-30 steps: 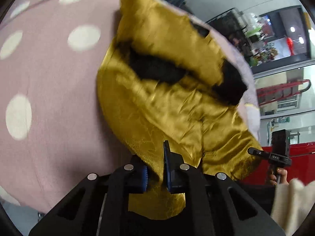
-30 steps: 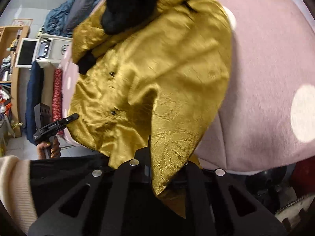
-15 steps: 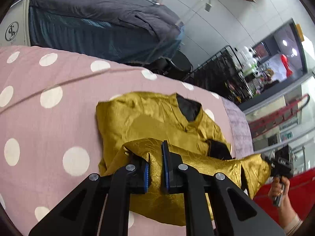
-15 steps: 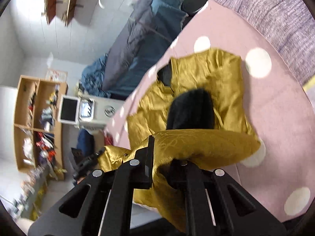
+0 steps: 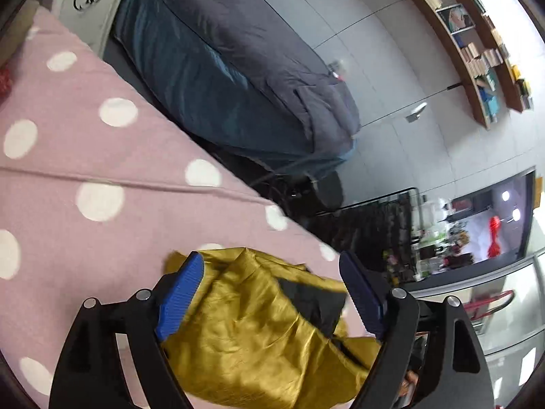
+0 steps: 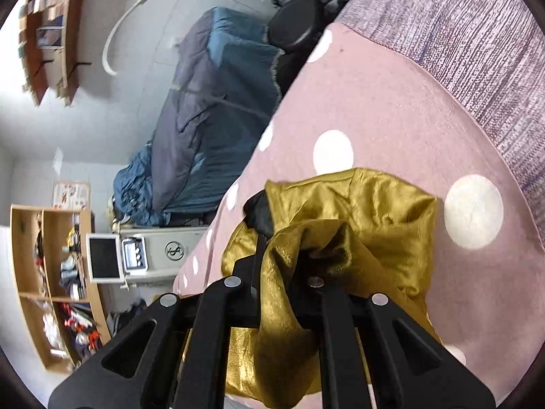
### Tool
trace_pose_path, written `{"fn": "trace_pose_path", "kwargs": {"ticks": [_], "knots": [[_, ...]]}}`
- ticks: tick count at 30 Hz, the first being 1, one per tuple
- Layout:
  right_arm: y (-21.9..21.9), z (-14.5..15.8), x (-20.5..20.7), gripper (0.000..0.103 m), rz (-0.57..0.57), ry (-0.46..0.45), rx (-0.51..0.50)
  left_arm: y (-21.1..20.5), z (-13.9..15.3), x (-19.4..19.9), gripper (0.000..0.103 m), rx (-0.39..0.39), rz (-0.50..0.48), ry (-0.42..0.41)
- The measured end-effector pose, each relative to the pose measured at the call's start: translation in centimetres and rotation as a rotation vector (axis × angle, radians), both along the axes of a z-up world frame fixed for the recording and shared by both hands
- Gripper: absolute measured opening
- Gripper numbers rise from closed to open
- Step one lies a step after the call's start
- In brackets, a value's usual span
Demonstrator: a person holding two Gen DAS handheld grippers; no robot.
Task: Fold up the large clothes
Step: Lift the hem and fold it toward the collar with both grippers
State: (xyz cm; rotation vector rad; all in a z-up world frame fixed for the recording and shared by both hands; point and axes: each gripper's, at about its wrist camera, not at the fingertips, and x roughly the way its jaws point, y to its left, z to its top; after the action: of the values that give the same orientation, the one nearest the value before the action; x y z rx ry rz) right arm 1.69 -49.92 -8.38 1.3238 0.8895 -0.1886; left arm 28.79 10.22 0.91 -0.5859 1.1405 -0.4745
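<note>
A shiny gold garment (image 5: 245,334) with a black lining lies bunched on the pink polka-dot cover (image 5: 85,156). My left gripper (image 5: 272,293) hangs over it with its jaws opening wide. Its blue pads (image 5: 180,293) stand clear of the cloth, which lies loose below and between them. In the right wrist view the same gold garment (image 6: 374,211) is folded over on the cover (image 6: 374,102). My right gripper (image 6: 282,255) is shut on a bunched edge of the gold cloth, which drapes over its fingers and hides the tips.
Beyond the pink cover stands a piece of furniture under a dark blue-grey quilt (image 5: 238,68). Wall shelves (image 5: 483,51) hang above. A grey woven cover (image 6: 477,34) borders the pink one. Wooden cubbies (image 6: 51,289) and a small screen (image 6: 102,259) stand on the floor side.
My left gripper has let go of the gold cloth and its jaws have spread apart. Both grippers carried the lifted edge over the garment, and the fold now lies on itself.
</note>
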Motion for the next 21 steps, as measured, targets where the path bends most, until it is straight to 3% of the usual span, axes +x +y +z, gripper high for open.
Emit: {"fn": "trace_pose_path", "kwargs": {"ticks": [3,7,8,11,13,16,18,21], "knots": [[-0.8,-2.6,1.8,0.009,-0.048,0.044,0.07,0.0,-1.3,-1.2,0.082,0.125,-0.064,0.001],[-1.6,-6.0,3.0,0.012,-0.123,0.102,0.142,-1.5,-5.3,-4.1,0.083,0.195,-0.172,0.076],[-1.8,-6.8,2.7,0.02,-0.167,0.099,0.196,-2.1,-6.2,-4.7,0.083,0.212,-0.199,0.088],[-2.6,-7.4,0.6,0.061,-0.344,-0.002,0.336,-4.8,-7.8,-7.0,0.083,0.288,-0.295,0.046],[-3.4,-6.1,-0.3,0.064,-0.365,-0.059,0.316,-6.9,-8.0,-7.8,0.084,0.362,-0.358,-0.022],[-4.6,-2.2,-0.9,0.064,-0.235,-0.067,0.119,-10.3,-8.8,-9.0,0.089,0.475,-0.47,-0.117],[-4.0,1.4,-1.0,0.064,-0.074,0.0,-0.144,-12.3,-9.6,-9.7,0.089,0.56,-0.549,-0.159],[-1.2,3.7,-1.5,0.064,0.141,0.066,-0.388,-14.7,-11.1,-10.8,0.088,0.68,-0.633,-0.212]]}}
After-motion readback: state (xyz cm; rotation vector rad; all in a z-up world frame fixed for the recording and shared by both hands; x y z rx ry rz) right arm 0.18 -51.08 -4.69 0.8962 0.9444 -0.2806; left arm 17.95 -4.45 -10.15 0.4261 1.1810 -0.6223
